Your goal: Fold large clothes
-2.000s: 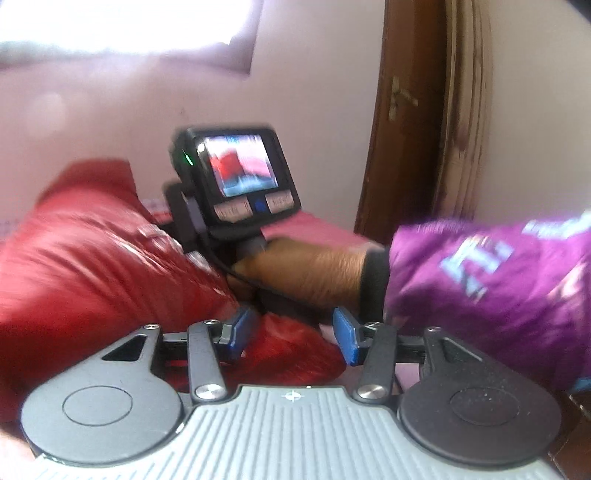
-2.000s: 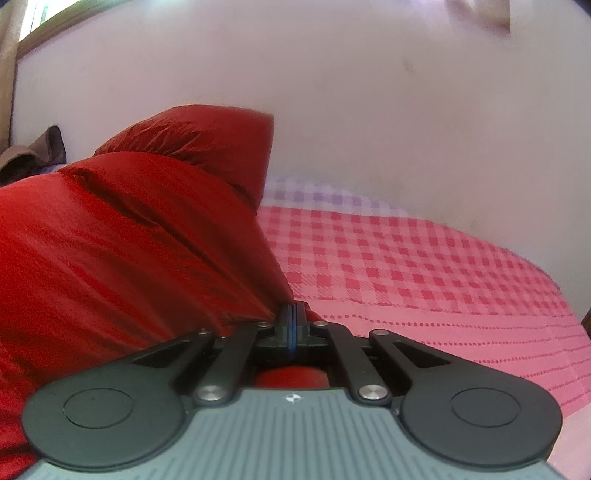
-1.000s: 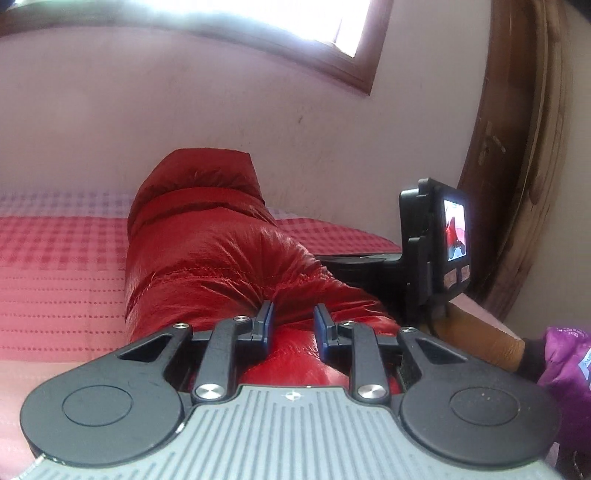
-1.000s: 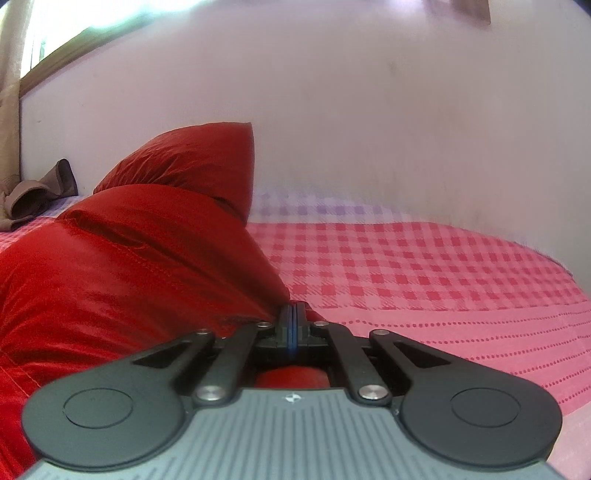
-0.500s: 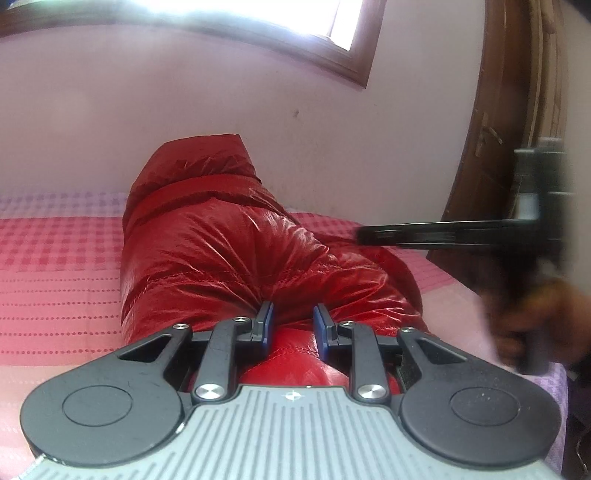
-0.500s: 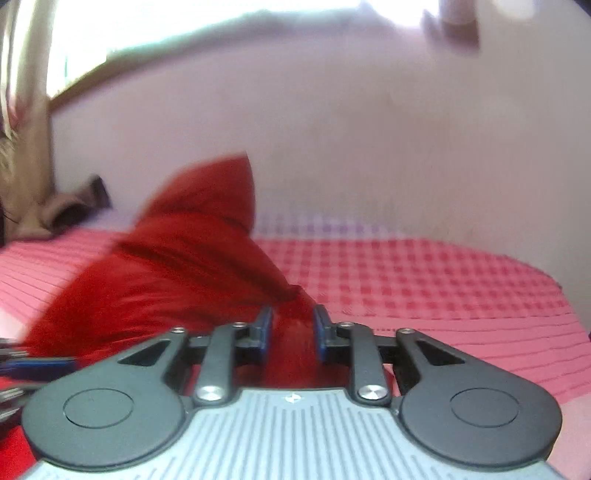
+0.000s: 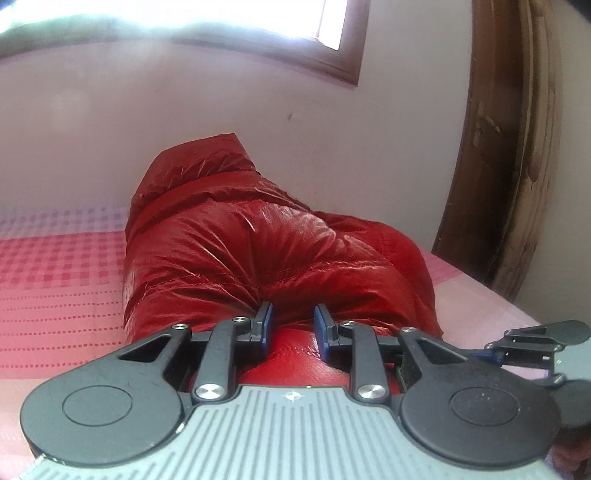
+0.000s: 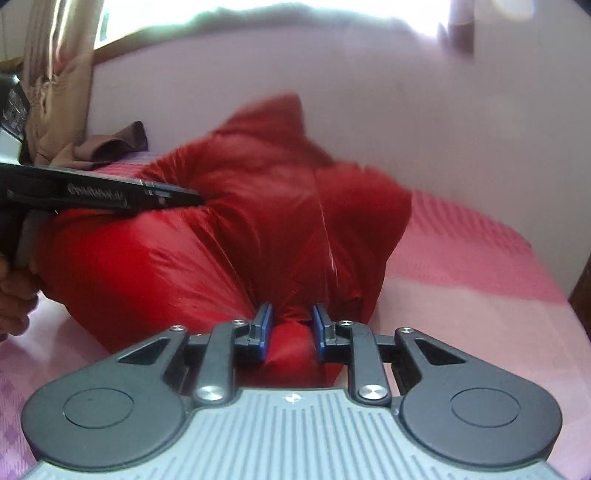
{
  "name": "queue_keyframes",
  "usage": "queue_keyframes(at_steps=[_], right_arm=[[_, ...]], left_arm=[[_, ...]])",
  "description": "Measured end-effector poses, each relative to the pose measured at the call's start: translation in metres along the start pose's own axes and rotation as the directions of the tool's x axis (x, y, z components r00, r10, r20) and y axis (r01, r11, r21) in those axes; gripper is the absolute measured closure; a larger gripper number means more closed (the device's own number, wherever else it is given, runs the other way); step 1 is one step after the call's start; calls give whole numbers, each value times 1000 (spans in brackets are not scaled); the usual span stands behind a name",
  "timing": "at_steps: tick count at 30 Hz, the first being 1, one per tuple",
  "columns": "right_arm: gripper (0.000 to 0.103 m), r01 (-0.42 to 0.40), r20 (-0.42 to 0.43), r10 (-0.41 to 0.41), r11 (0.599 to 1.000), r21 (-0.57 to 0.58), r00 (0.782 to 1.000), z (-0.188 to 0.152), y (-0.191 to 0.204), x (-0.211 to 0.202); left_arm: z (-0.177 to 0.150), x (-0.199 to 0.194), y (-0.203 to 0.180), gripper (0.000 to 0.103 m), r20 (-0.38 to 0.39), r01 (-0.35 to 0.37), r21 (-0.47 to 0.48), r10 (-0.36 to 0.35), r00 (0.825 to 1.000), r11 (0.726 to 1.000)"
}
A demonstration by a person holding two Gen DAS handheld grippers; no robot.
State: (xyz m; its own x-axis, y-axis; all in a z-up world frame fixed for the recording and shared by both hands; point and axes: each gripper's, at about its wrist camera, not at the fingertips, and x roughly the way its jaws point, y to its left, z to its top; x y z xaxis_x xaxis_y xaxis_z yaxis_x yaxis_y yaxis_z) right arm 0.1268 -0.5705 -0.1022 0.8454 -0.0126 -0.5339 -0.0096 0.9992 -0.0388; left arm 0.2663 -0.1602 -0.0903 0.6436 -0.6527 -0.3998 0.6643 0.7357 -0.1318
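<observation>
A shiny red puffy jacket (image 7: 240, 251) lies bunched on the pink checked bed (image 7: 55, 280). My left gripper (image 7: 292, 326) is open, its blue pads either side of the jacket's near edge. My right gripper (image 8: 291, 326) is also open, with a fold of the red jacket (image 8: 207, 266) between its pads. The left gripper shows side-on at the left of the right wrist view (image 8: 99, 190), pressed against the jacket. The right gripper shows at the right edge of the left wrist view (image 7: 535, 339).
A pale wall (image 7: 184, 122) with a window (image 7: 221, 22) runs behind the bed. A brown wooden door (image 7: 509, 166) stands at the right. A brown cloth (image 8: 110, 146) and a beige curtain (image 8: 55, 85) are at the far left of the bed.
My right gripper opened from shut on the jacket and swung round toward the left gripper. My left gripper stayed partly open at the jacket's edge.
</observation>
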Motion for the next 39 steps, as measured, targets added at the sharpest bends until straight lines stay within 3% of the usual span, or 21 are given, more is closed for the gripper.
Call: queue_keyframes(at_steps=[3,6,7,8,9,10,12,15,19,23,26,30,33,39], right_arm=[[80,19,5,-19,999,-27,1000,-3,7,11],[74,-58,8,57,992,111,998,-2,-19,6],[62,-90,21,88,978,187,996,-1,-33,2],[40,-116,48,107,956,270,993,-4,-47,-3],[26,-135,82,113,927,350,990,-6,-61,-8],[5,-161,126,117,883,440,985,-11,-77,-15],[4,-204,147,148,817,539,978,-21,-98,-20],[4,-213,90,197,789,576,976,-29,-109,-11],[4,-316,74,343,734,601,936,-33,-100,10],[4,-431,112,476,640,636,872,-38,-97,32],[3,-510,152,568,549,662,809,-32,-95,48],[0,-541,157,607,523,659,779,-25,-91,58],[0,-540,154,614,515,666,774,-24,-94,64],[0,-570,131,628,574,587,767,-25,-91,63]], left_arm=[[-2,-1,2,74,3,4,6,-4,1000,1000],[-1,0,2,74,-4,-3,15,3,1000,1000],[0,0,3,74,-6,-2,17,2,1000,1000],[1,0,2,74,-8,0,20,0,1000,1000],[1,0,2,74,-8,0,22,0,1000,1000],[2,0,2,74,-7,1,21,-1,1000,1000],[1,0,2,74,-5,1,22,0,1000,1000],[1,0,4,74,-3,4,14,-4,1000,1000],[2,-1,7,73,-2,16,-7,-16,1000,1000],[1,-2,15,73,5,57,-44,-57,998,997],[2,-2,19,72,7,80,-55,-79,997,995],[2,-2,19,72,14,85,-48,-85,996,995],[1,-3,19,72,21,87,-57,-86,996,995],[2,-3,20,71,15,89,-54,-89,996,995]])
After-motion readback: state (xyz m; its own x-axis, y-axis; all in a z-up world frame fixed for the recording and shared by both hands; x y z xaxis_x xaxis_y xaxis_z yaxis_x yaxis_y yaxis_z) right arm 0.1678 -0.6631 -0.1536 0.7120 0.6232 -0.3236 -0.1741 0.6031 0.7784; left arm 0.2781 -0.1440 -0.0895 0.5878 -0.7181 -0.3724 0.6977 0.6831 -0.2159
